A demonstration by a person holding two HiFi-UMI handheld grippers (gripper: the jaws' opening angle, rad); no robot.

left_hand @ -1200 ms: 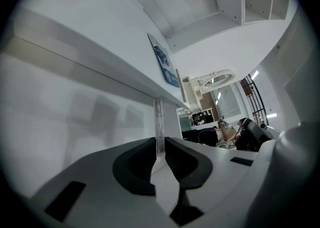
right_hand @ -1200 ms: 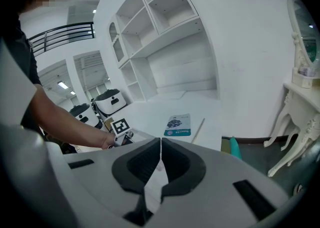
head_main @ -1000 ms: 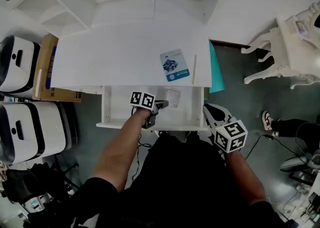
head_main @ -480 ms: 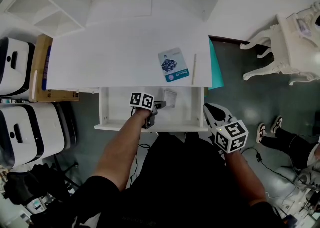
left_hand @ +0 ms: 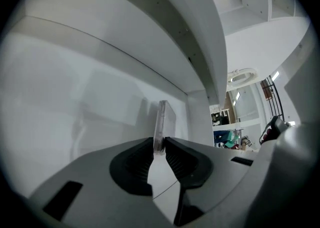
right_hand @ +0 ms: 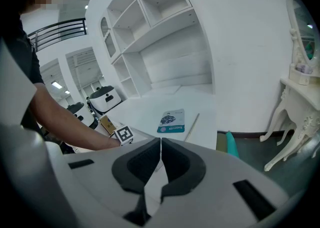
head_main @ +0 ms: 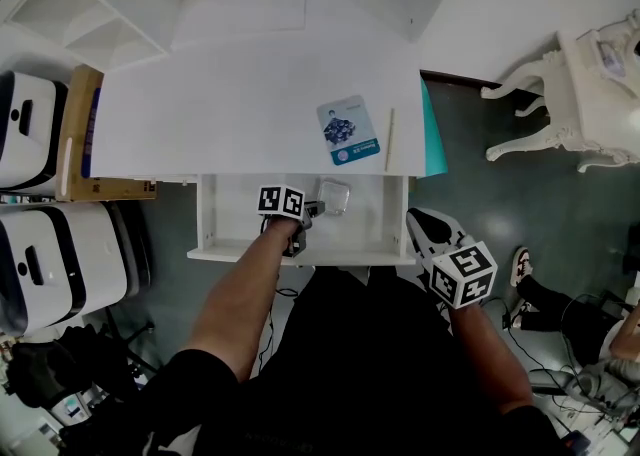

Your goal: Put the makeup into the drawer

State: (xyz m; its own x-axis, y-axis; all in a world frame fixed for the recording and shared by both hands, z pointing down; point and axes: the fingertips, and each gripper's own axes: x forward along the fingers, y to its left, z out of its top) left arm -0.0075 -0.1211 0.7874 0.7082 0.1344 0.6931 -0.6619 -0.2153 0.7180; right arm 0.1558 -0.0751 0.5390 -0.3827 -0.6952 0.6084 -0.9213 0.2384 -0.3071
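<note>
Clear flat plastic makeup case (left_hand: 161,122) sits on edge in the left claw (left_hand: 159,148), inside the open white drawer (head_main: 235,219), right of centre and close to its back wall. The claw is narrow with pads on both faces of the case. Its jaws have just been easing apart slightly, case between them. Can't tell if the case's bottom edge touches the drawer floor.

Risks as I read them:
- Letting go above the floor: the case is upright on a thin edge, so it would topple, clatter or skid. Slick plastic and a small bite make an early slip likely.
- Pulling out: the claw sits under the lip of the white bench (head_main: 250,104), so lifting straight up could knock the marker cube on that edge.
- Right claw (head_main: 420,224) is closed and empty, just off the drawer's right front corner. Pushing the drawer in too soon would trap the left claw.
- Blue-and-white card (head_main: 349,130) and thin pale stick (head_main: 389,139) lie on the bench, not in the drawer. If they count as makeup, the job isn't finished.
</note>
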